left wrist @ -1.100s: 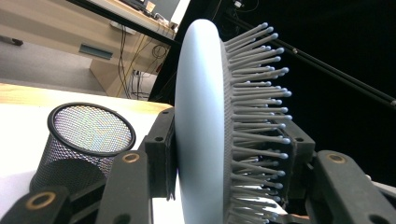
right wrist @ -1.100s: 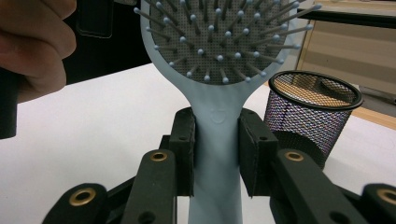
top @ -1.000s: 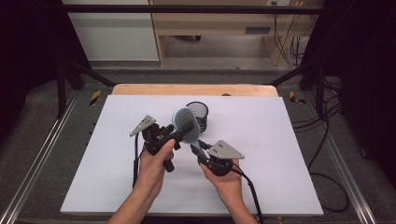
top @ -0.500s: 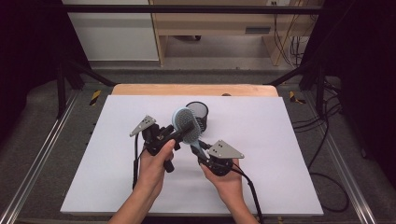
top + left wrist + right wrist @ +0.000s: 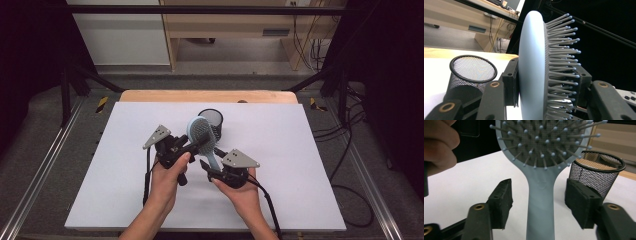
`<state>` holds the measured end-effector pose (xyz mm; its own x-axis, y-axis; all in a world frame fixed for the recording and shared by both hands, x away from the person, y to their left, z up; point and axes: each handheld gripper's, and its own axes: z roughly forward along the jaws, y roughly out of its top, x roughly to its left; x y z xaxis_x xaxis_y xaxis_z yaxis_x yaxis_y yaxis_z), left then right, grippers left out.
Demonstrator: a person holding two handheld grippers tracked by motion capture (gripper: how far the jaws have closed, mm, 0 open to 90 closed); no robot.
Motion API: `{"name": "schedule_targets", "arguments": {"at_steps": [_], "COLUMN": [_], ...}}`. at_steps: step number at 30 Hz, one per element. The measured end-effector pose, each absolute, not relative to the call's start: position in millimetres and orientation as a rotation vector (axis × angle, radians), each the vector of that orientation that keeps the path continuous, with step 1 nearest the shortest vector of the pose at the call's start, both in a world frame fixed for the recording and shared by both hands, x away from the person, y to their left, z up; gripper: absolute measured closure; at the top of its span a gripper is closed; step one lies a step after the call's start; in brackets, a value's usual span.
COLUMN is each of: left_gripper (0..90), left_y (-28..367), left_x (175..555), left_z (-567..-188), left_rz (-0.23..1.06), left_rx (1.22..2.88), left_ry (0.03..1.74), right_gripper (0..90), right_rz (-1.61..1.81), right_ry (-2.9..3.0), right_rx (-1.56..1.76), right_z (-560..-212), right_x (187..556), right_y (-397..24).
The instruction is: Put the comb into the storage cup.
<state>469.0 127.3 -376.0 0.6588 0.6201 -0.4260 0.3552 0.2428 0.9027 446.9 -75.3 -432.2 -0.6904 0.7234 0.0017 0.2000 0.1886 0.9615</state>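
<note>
Between my two claws, raised off the white table top (image 5: 300, 165), hangs the pale blue oval paddle hairbrush (image 5: 202, 134) with its grey bristle pad. My left gripper (image 5: 186, 146) is clamped across the brush head: in the left gripper view one pad (image 5: 510, 82) presses the smooth back and the other sits in among the bristles, so this claw alone carries the weight. My right gripper (image 5: 209, 169) stands open around the handle (image 5: 541, 202); its jaws have just been opening, and in the right gripper view both pads stand clear of the plastic with daylight on each side. I read this as a handover, the left taking the brush so the right can let go.

From the right claw the long axis runs straight ahead, handle towards me and head away and upward. In the high view the handle slants down towards the right claw and the head rises beyond the left claw, bristles turned up and towards me.

Just beyond both claws stands the black wire-mesh cup (image 5: 210, 122), upright with its mouth open. I judge it the likely place for the brush, handle first.
</note>
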Motion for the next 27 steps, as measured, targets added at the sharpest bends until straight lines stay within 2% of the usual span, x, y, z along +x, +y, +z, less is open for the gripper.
{"name": "schedule_targets", "arguments": {"at_steps": [7, 11, 15, 27], "left_gripper": [51.2, 51.1, 51.1, 50.9], "left_y": [130, 133, 136, 145], "left_x": [467, 468, 469, 481], "left_z": [-373, -368, -361, -334], "left_rz": [0.256, 0.283, 0.312, 0.389], "left_rx": [1.369, 1.376, 1.380, 1.389], "left_ry": [0.891, 0.890, 0.877, 0.850], "right_gripper": [27.9, 15.1, 8.9, 7.5], "right_rz": [1.505, 1.489, 1.487, 1.358], "right_ry": [2.036, 2.065, 2.088, 2.029], "right_rx": [0.857, 0.880, 0.911, 0.951], "right_z": [-434, -431, -429, -424], "right_x": [446, 446, 449, 444], "right_y": [-73, -74, -82, -123]}}
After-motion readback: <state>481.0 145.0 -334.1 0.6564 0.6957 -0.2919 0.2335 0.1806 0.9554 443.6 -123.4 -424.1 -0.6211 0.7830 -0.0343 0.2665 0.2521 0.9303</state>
